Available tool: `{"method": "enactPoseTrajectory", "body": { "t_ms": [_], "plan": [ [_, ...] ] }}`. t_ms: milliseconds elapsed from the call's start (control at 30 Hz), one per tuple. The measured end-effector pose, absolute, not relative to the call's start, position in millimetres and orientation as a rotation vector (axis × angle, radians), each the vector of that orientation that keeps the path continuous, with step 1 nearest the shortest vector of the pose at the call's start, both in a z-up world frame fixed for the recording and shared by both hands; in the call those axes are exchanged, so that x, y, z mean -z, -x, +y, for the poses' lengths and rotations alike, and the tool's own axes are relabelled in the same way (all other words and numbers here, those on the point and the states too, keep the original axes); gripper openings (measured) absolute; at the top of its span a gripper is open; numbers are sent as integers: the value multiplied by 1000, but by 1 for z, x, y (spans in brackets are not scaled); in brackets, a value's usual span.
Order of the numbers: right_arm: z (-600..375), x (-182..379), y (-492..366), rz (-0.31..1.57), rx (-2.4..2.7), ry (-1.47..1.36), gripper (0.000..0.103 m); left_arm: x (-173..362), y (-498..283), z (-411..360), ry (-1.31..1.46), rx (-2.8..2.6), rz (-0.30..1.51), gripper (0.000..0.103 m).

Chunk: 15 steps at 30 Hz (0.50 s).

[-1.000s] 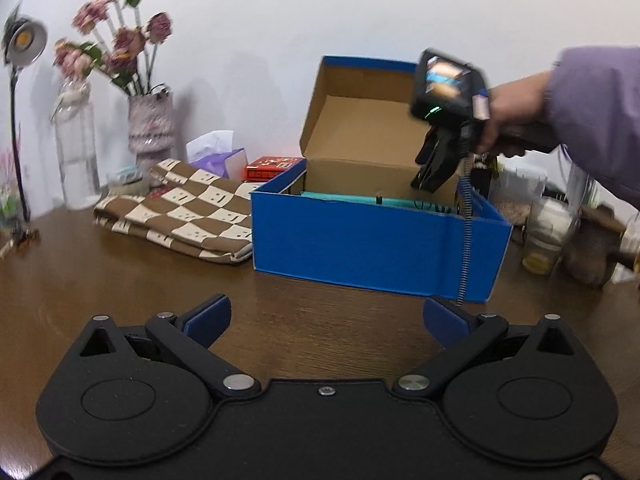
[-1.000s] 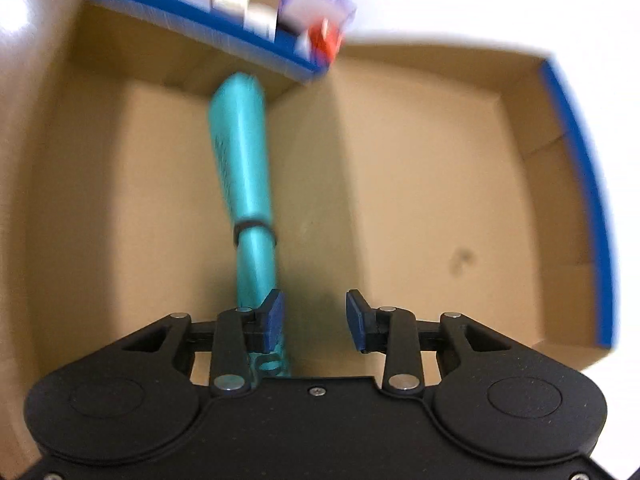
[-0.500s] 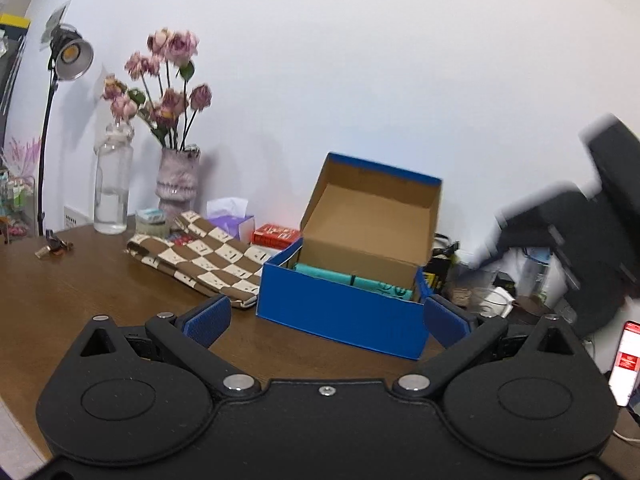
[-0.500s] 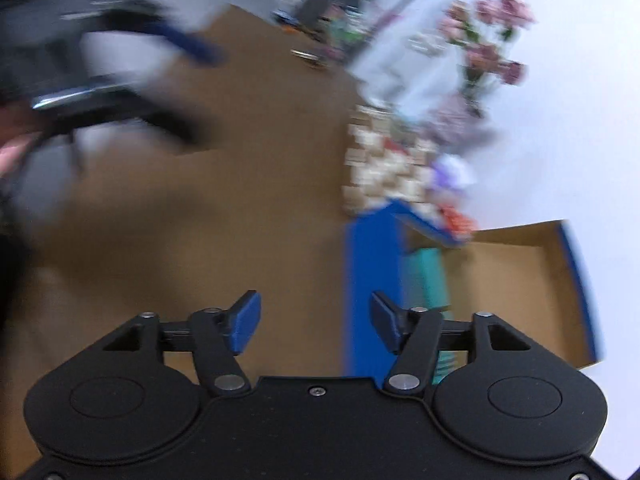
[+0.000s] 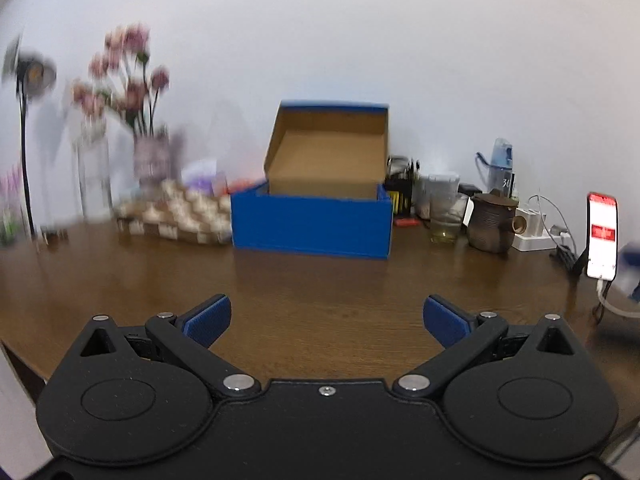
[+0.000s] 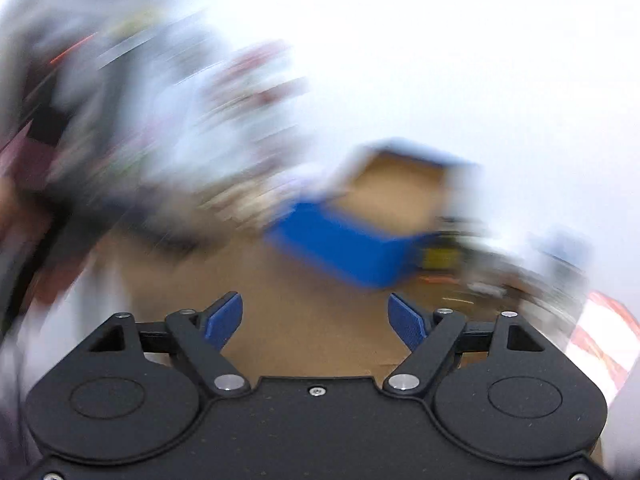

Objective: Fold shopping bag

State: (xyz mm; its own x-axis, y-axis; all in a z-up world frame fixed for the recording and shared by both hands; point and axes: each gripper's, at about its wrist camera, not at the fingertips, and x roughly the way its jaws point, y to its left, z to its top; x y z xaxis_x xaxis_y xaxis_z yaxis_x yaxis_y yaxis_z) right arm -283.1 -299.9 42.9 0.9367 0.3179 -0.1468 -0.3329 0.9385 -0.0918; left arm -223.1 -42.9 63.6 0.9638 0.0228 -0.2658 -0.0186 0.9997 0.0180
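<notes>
A blue cardboard box (image 5: 312, 222) with its lid up stands on the brown table (image 5: 320, 292), ahead of my left gripper (image 5: 326, 318), which is open and empty over the table's near part. The rolled teal bag lies hidden behind the box wall. My right gripper (image 6: 316, 318) is open and empty; its view is heavily blurred, with the blue box (image 6: 344, 240) ahead and slightly right.
A folded brown-checked cloth (image 5: 176, 216) lies left of the box. A flower vase (image 5: 150, 156) and a lamp (image 5: 28, 128) stand at far left. A glass (image 5: 444, 212), a dark pot (image 5: 492, 220) and a phone (image 5: 600, 236) stand at right.
My right gripper has come out of the box, leaving the teal roll inside, opened wider and pulled back fast. My left gripper has drawn back from the box and lowered.
</notes>
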Motion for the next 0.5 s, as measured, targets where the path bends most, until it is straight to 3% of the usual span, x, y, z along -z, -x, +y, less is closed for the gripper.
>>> {"method": "enactPoseTrajectory", "body": {
  "t_ms": [133,233,300,500],
  "plan": [
    [-287,-41,279,261,-206,-83,95,-61,239,-54,-37,-73,166,103],
    [-270,-46,278,242,-224,-56,96,-67,243,-54,-23,-25,180,103],
    [-262,-49,277,247,-210,-59,103,-68,243,-51,-23,-22,199,103],
    [-253,-52,298,237,-199,-69,103,-64,257,-40,-51,8,245,103]
  ]
}}
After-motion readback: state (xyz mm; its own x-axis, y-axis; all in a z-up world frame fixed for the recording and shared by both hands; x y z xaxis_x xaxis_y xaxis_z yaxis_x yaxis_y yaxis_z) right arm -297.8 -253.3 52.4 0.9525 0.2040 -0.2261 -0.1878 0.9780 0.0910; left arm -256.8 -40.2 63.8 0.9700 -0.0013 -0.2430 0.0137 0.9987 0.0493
